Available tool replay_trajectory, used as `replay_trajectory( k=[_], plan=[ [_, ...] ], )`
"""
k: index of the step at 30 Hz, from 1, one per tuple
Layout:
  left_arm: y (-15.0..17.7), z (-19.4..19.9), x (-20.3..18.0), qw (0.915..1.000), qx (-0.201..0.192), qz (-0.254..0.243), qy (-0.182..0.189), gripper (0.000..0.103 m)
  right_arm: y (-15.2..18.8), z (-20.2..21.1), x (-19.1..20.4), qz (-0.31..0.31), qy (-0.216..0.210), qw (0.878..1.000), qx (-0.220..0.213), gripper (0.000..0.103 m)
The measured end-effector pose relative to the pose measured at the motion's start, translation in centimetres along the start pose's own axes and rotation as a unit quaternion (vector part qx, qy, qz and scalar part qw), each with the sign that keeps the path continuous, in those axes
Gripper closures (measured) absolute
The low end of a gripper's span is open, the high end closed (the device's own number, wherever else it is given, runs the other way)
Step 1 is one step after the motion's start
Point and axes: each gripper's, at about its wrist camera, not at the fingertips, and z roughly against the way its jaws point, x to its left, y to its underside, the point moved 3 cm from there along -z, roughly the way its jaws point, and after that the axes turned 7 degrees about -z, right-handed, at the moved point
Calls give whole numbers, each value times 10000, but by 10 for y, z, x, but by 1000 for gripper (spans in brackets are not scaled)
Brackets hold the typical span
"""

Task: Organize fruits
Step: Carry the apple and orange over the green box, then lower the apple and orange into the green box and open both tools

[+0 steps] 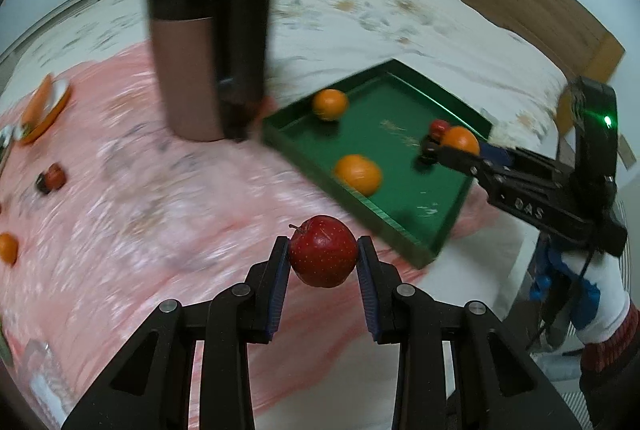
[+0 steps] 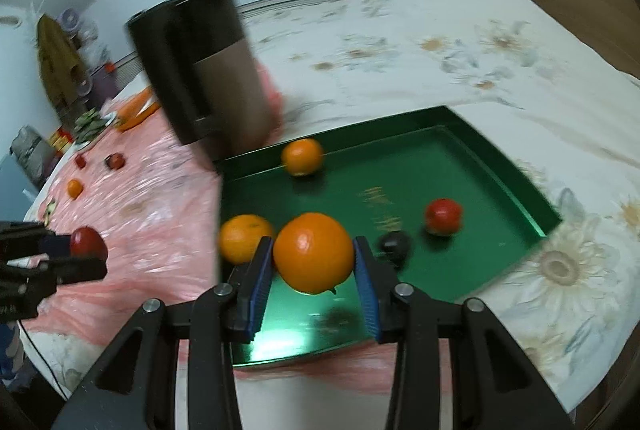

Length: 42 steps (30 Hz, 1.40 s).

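Observation:
My left gripper [image 1: 323, 245] is shut on a red apple [image 1: 323, 262], held above the pink cloth [image 1: 160, 214] just short of the green tray [image 1: 404, 174]. My right gripper [image 2: 313, 245] is shut on a large orange [image 2: 314, 254] over the tray's [image 2: 484, 170] near side. Two oranges [image 2: 302, 156] [image 2: 245, 238], a red fruit [image 2: 443, 216] and a dark fruit [image 2: 395, 244] lie in the tray. The left wrist view shows the right gripper [image 1: 446, 147] with its orange [image 1: 460, 139] over the tray's right part. In the right wrist view, the left gripper [image 2: 86, 250] and apple [image 2: 89, 241] are at the left.
A tall black-and-copper canister [image 1: 208, 30] stands beside the tray's far left corner. Loose on the pink cloth are a small red fruit [image 1: 52, 179] and an orange [image 1: 8, 248]; an orange plate [image 1: 44, 110] lies further left. A floral bedsheet [image 2: 440, 42] lies behind.

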Motion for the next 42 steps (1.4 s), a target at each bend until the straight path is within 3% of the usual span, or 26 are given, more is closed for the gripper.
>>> replay_trajectory(
  k=[12,22,42],
  plan=[
    [-33,-44,-54,9981,150,-567,163,74,-22,-9,-69,-375,472,9980,-165,63],
    [-51,-86,-82,9956,255,-899,21,74,-31,-40,-117,-680,901,9936,-22,63],
    [-37,-125,-87,9932,506,-1037,-166,74,-27,-70,-120,-357,1092,9932,208,63]
  ],
)
